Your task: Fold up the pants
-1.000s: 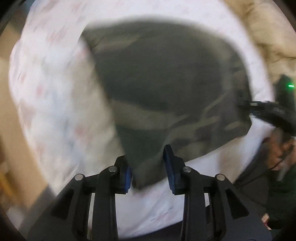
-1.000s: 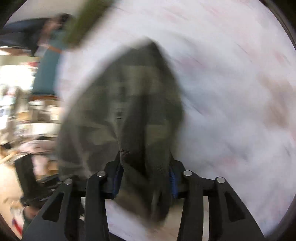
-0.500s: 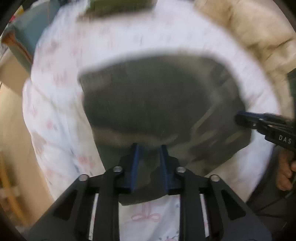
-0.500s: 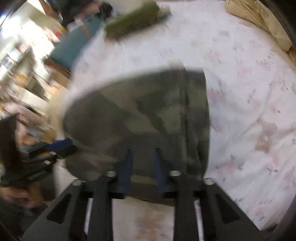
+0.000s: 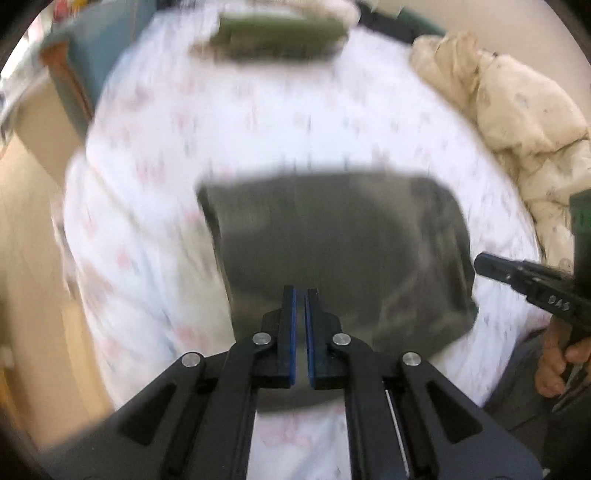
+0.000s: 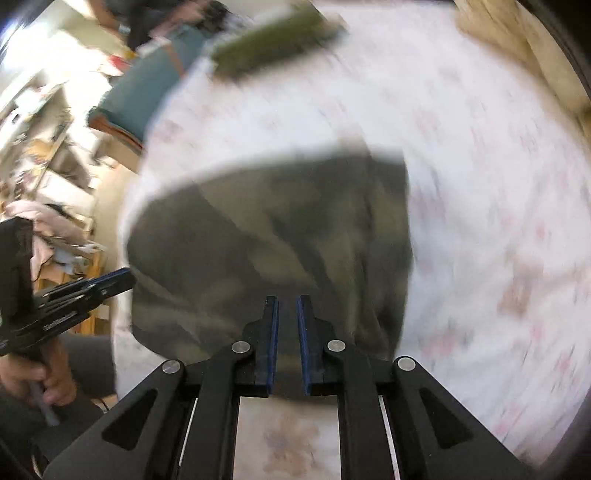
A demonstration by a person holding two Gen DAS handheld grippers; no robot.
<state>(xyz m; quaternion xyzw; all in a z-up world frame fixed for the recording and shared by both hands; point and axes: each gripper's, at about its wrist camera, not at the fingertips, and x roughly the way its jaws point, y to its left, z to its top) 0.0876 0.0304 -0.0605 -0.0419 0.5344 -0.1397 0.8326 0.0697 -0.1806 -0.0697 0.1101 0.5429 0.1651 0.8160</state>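
Note:
The dark camouflage pants [image 5: 332,251] lie folded in a compact rectangle on the white flowered bedsheet [image 5: 258,122]; they also show in the right wrist view [image 6: 273,243]. My left gripper [image 5: 300,295] hovers above their near edge, jaws almost together with nothing between them. My right gripper [image 6: 287,302] hovers above the near edge too, jaws narrowly apart and empty. The right gripper also shows at the right of the left wrist view [image 5: 484,264]; the left gripper shows at the left of the right wrist view [image 6: 122,280].
A second folded green garment [image 5: 280,33] lies at the far edge of the bed, also in the right wrist view [image 6: 269,44]. A cream duvet [image 5: 517,110] is bunched at the right. A teal chair [image 6: 147,92] and cluttered shelves [image 6: 44,122] stand left of the bed.
Both grippers let go of the pants, drew back and up from them, and closed their jaws. The pants now lie folded flat on the sheet.

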